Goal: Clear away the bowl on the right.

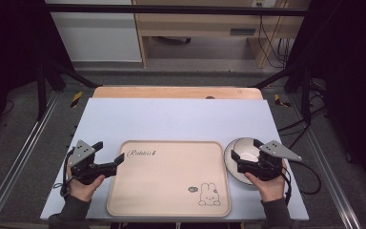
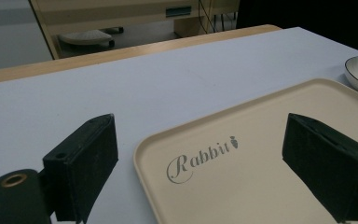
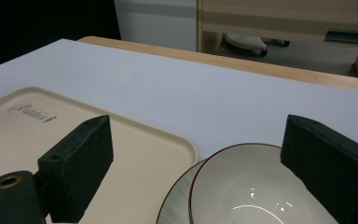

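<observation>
Reaching is the step in hand: the right gripper (image 1: 244, 153) is held released over the bowl (image 3: 242, 196) on its saucer (image 1: 230, 163), right of the tray (image 1: 171, 200). The left gripper (image 1: 109, 153), also released, straddles the tray's near-left rim. Next, the bowl's rim must be clamped.

The beige tray (image 2: 270, 140) carries the one readable word: "Rabbit" (image 2: 200, 158) in grey script near its far left corner, closed off by a tiny carrot mark (image 2: 234, 141). At the tray's opposite corner, seen from the high view, sits a line drawing of a rabbit (image 1: 209, 194) beside a small dark speech bubble (image 1: 193, 189), too small to read.
</observation>
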Demonstrator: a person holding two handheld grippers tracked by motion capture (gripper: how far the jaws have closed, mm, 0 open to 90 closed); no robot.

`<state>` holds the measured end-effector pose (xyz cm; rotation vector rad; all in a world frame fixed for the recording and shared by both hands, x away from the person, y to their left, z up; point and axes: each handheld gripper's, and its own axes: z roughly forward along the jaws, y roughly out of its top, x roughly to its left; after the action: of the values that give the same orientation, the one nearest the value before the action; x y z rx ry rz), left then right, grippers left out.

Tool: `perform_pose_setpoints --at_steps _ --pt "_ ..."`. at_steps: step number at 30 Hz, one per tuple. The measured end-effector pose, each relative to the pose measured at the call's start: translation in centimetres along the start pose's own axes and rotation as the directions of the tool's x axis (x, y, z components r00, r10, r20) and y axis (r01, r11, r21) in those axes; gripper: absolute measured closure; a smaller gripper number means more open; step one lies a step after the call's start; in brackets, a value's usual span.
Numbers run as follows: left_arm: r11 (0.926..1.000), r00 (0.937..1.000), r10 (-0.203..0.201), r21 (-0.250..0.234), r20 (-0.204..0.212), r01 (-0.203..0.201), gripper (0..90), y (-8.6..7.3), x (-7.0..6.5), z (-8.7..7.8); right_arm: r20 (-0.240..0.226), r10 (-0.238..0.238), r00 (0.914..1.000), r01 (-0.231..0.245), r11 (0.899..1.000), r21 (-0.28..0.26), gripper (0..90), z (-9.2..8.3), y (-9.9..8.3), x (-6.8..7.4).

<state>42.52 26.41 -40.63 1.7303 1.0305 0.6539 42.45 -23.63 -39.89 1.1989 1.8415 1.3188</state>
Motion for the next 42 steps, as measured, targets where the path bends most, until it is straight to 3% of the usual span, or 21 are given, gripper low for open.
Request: perform_pose_setpoints --at_steps 13,42 --pt "1.0000 1.0000 -0.001 0.004 -0.004 0.001 9.9 -0.1 0.2 0.0 0.042 0.033 0.9986 -0.033 0.999 -0.004 9.7 -0.7 0.5 -1.3" --pt "0.9999 0.9999 0.001 0.015 -0.017 -0.001 10.1 -0.2 0.4 0.2 0.119 0.059 0.9911 -0.066 0.996 0.062 11.6 -0.1 0.6 -3.8"
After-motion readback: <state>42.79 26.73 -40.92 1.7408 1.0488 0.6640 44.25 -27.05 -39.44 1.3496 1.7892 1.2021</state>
